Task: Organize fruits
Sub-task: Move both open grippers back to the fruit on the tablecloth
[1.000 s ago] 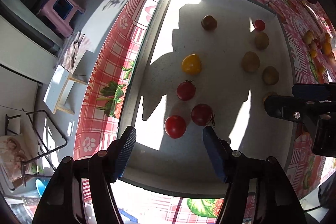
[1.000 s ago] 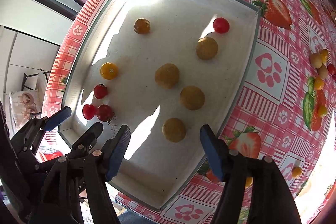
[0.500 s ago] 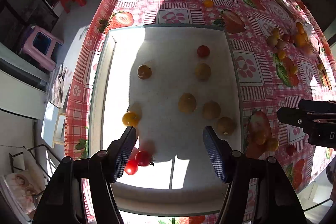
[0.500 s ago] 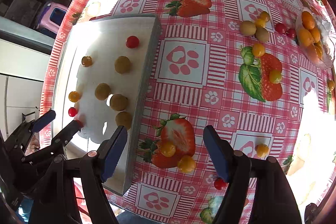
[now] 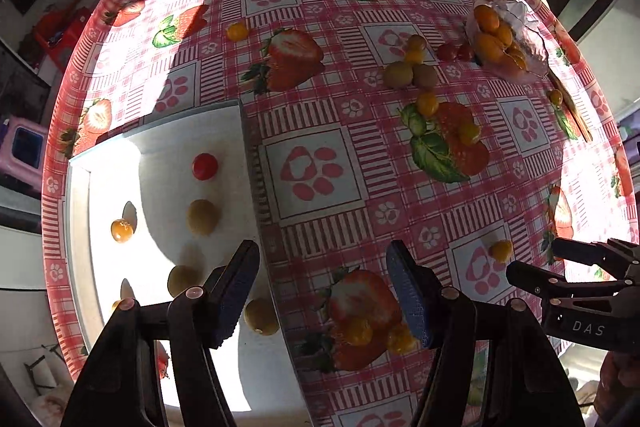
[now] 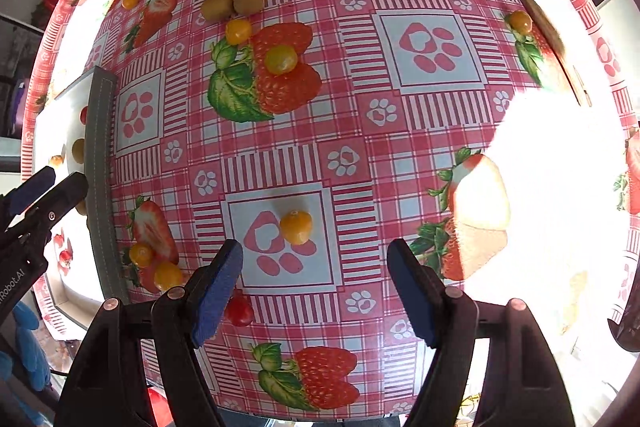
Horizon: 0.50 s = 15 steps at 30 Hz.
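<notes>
Red-checked cloth with strawberry and paw prints over the whole surface [image 5: 320,131]

Left wrist view: left gripper [image 5: 320,295] pointing almost straight down, jaws standing moderately wide with nothing between them. White tray [image 5: 244,147] at lower left, holding a red tomato [image 5: 205,166], several olive-yellow fruits such as one at [image 5: 203,217], and a small orange one [image 5: 122,230]. Two small orange fruits [image 5: 376,335] on the cloth just beside the right-hand pad. Loose cluster of kiwis and small fruits [image 5: 410,73] farther off, near a glass bowl of oranges [image 5: 532,39]. Right gripper [image 5: 576,275] at the right edge.

Right wrist view: right gripper [image 6: 314,287] also aimed down, jaws wide and empty. Lone orange fruit [image 6: 296,226] on a paw print just ahead of the pads, a red tomato [image 6: 239,309] half hidden behind the left pad.

Risks, as judgement: round fruit likely to roll off a pad that lands off-centre; hard sun glare on the right hiding anything lying there; both grippers close enough to clash over the paired orange fruits; soft tomato easily squashed by a firm squeeze
</notes>
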Motion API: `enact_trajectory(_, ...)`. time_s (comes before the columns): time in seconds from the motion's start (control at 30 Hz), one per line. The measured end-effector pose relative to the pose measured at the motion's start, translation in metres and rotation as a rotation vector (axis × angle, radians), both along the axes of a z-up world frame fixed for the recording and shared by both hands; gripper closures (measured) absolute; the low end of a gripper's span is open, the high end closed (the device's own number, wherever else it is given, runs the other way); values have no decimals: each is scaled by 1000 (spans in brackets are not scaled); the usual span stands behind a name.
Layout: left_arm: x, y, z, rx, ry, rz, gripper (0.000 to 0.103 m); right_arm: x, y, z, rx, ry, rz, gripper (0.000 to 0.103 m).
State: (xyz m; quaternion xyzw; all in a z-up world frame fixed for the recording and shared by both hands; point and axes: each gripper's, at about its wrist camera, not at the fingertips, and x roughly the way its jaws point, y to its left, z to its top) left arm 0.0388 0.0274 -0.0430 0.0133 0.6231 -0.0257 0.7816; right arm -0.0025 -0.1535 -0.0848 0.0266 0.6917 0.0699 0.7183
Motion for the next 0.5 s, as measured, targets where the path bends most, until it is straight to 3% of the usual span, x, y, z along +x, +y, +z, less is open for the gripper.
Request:
enact_trajectory(0.17, -19, -18, -8, 12, 25, -38, 36, -4, -9, -4, 13, 3, 4, 25)
enact_trajectory(0.5, -52, -38, -38, 28, 113, -67, 36, 5, 7, -24, 32, 7, 47, 37)
